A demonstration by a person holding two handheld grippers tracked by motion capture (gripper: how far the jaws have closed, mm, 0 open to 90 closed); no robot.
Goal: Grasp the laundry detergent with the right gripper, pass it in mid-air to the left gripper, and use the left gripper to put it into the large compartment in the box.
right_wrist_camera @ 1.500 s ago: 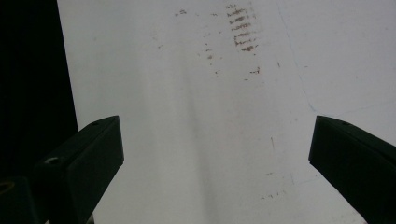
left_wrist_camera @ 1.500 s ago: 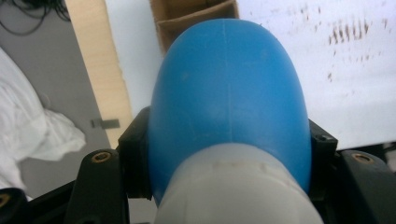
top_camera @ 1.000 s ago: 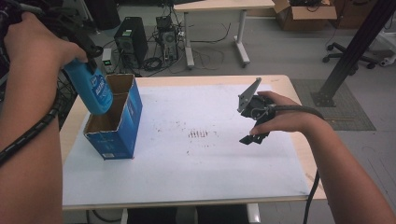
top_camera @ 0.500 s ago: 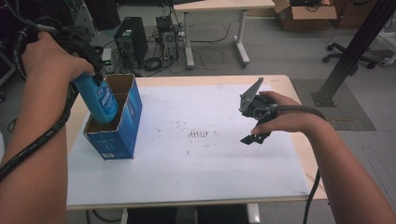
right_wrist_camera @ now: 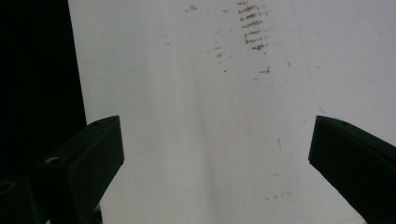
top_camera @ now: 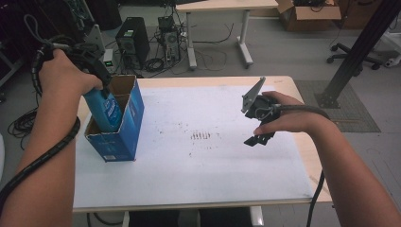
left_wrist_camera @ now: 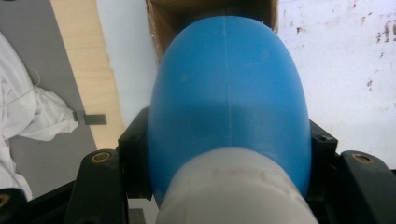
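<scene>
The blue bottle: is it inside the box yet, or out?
Partly in. The blue bottle's lower end sits below the box's open rim; its top, gripped by the left jaws, sticks out.

No lettering can be read here: the printed label on the blue bottle (top_camera: 108, 111) and the white panel low on the blue box (top_camera: 111, 154) both carry marks too small and blurred to make out.

Stained table (top_camera: 198, 161); computer tower (top_camera: 132, 40)
</scene>
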